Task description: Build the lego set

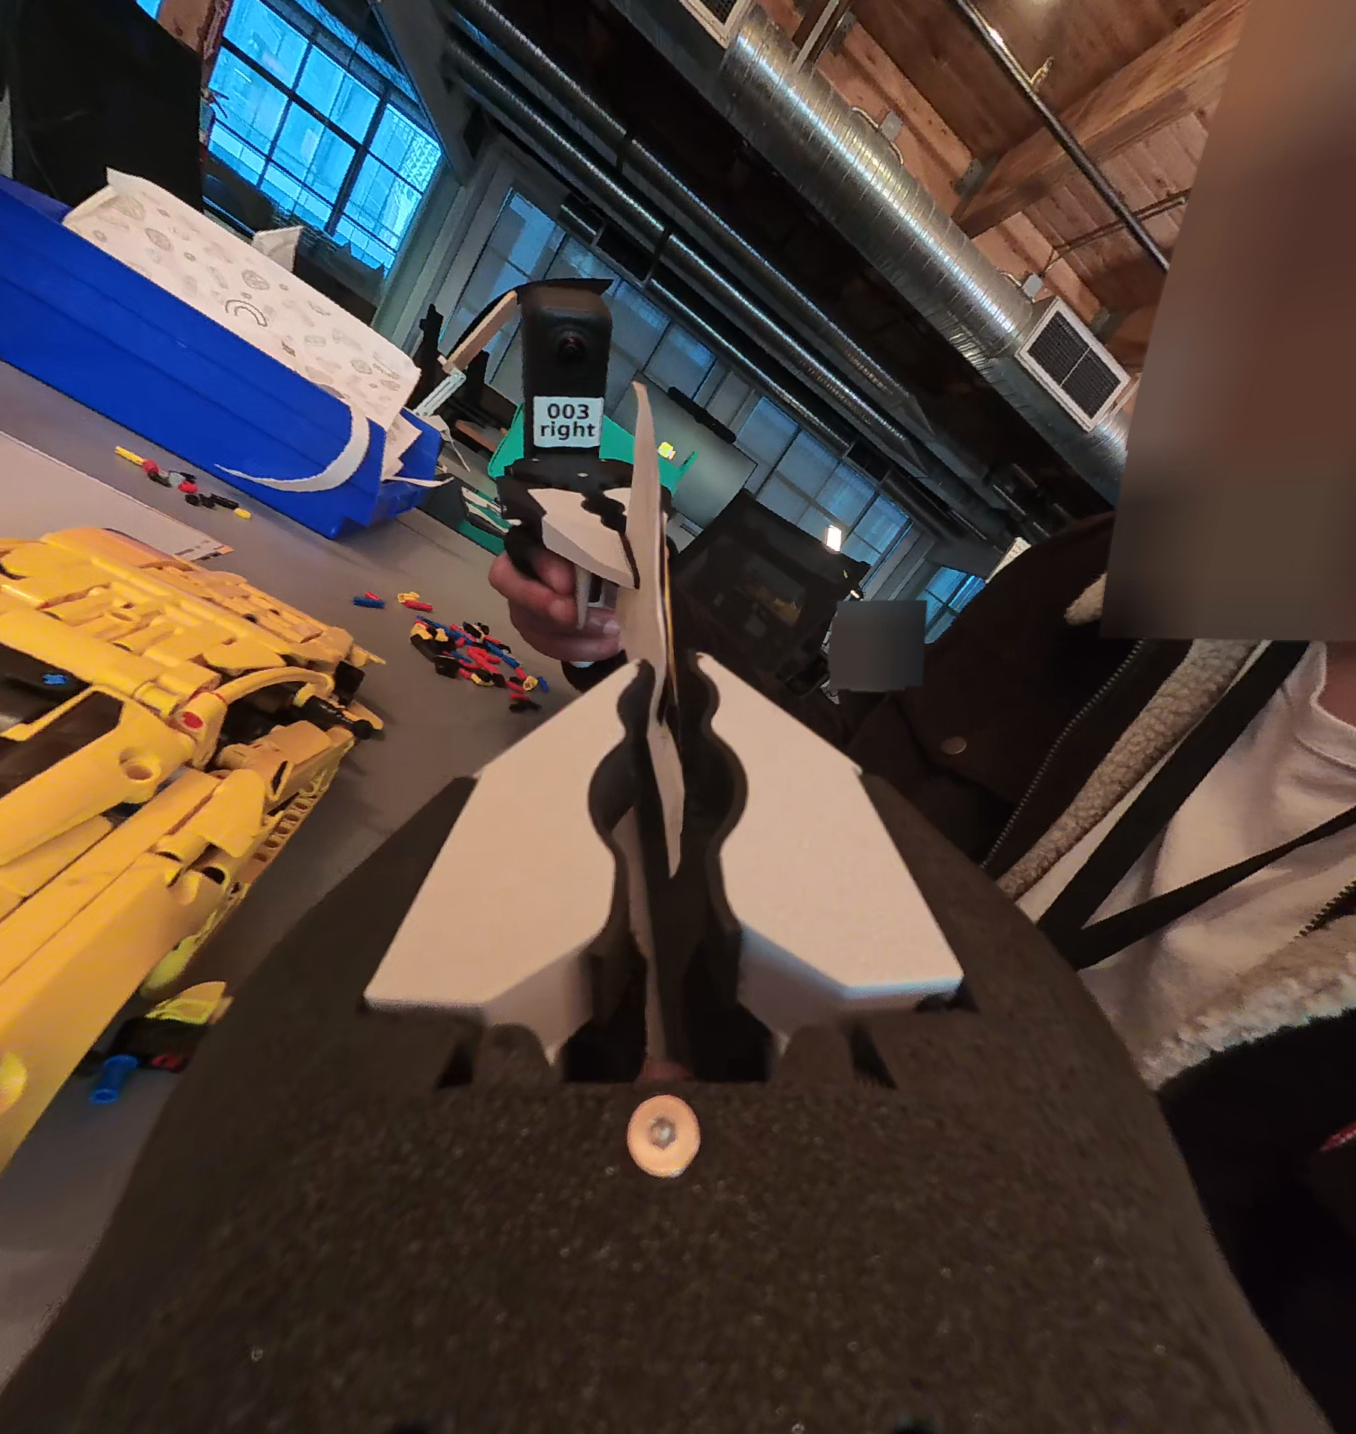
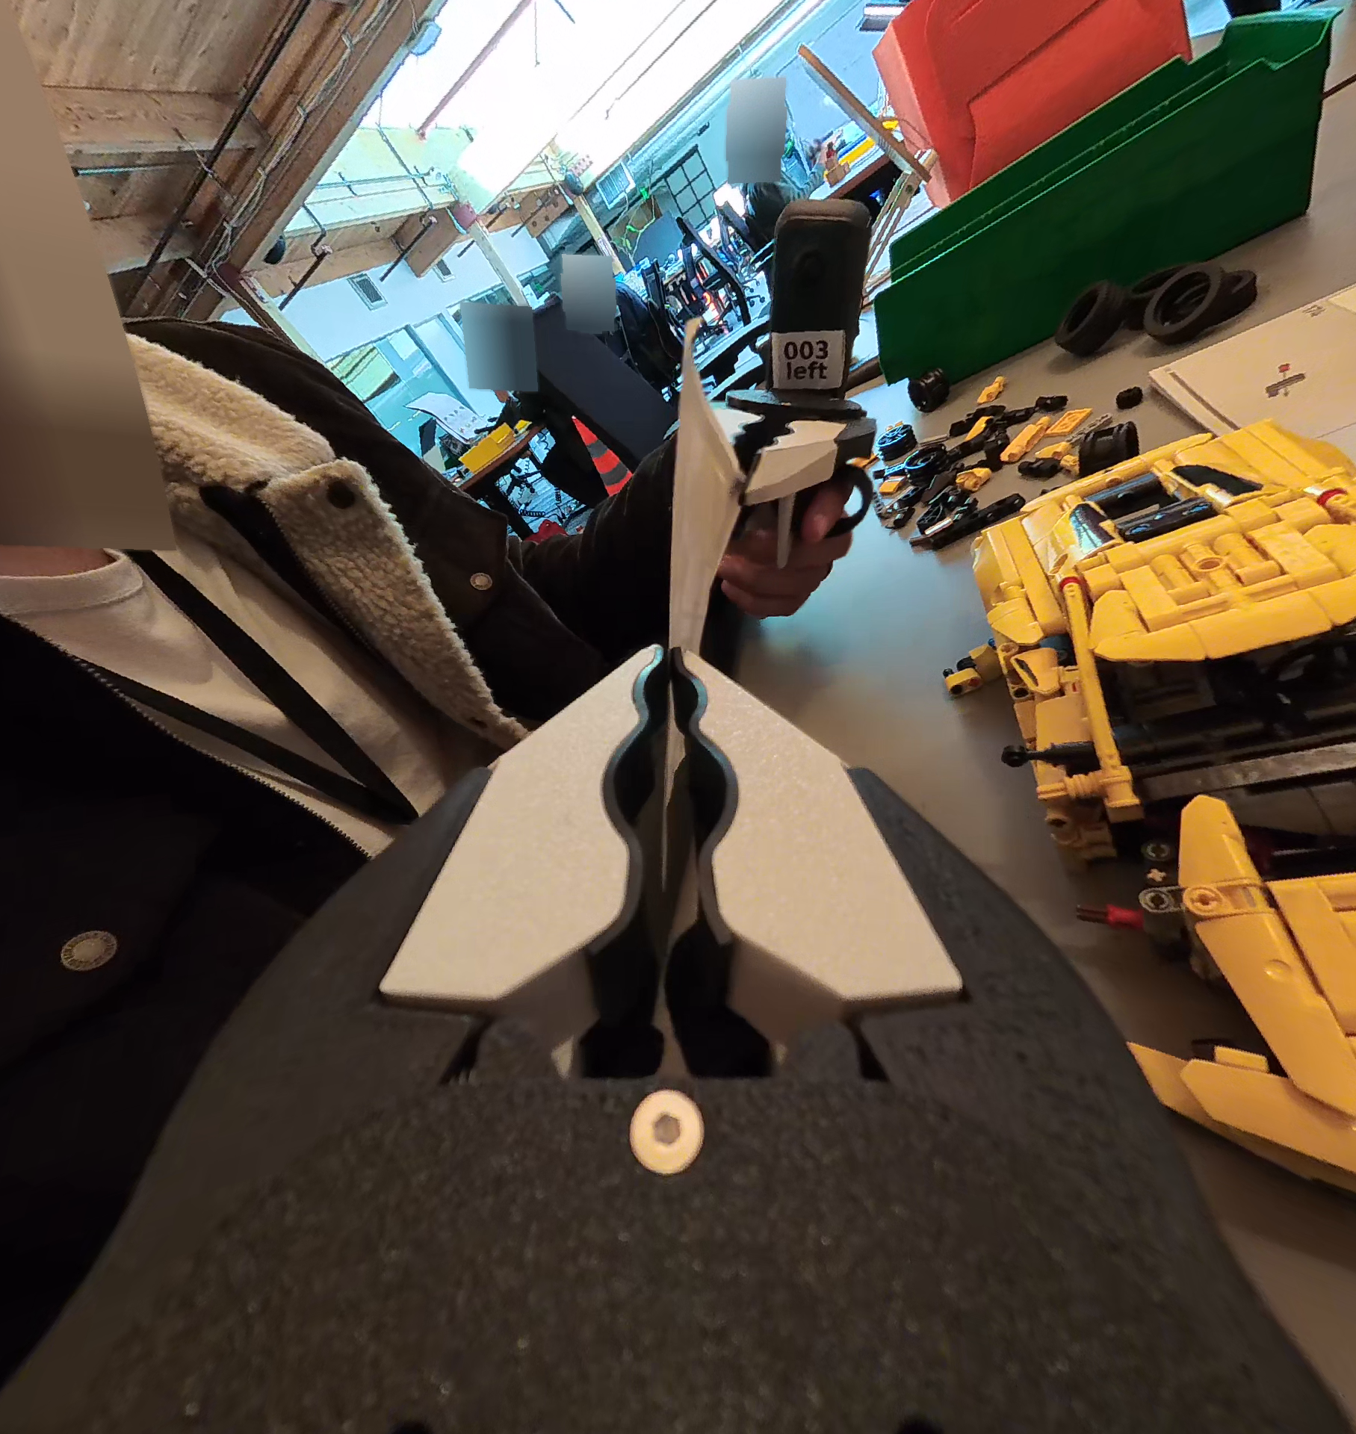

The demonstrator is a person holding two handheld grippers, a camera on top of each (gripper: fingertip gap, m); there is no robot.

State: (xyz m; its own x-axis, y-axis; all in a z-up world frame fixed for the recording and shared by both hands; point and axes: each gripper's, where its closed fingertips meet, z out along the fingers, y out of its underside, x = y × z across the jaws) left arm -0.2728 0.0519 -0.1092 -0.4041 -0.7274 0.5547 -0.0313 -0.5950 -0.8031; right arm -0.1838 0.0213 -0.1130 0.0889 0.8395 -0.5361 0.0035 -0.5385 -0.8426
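Both grippers are raised above the table and face each other, each shut on the same flat strip of white paper. In the left wrist view the paper (image 1: pixel 650 528) runs edge-on from my left gripper (image 1: pixel 663 669) up to the right gripper (image 1: pixel 581 500). In the right wrist view the paper (image 2: pixel 698 497) runs from my right gripper (image 2: pixel 671 656) to the left gripper (image 2: pixel 760 458). The large yellow Lego car (image 1: pixel 116 698) lies on the grey table; it also shows in the right wrist view (image 2: pixel 1202 605), with a separate yellow body section (image 2: pixel 1280 1009) in front of it.
Small red, blue and black pins (image 1: pixel 473 648) lie loose near the car. Black and yellow parts (image 2: pixel 969 458), black tyres (image 2: pixel 1163 303) and an instruction booklet (image 2: pixel 1280 365) lie farther off. A blue bin (image 1: pixel 154 349) holds paper bags. A green bin (image 2: pixel 1086 233) stands behind. The person's torso is close. My hands' fingertips stand some 10 cm from each other.
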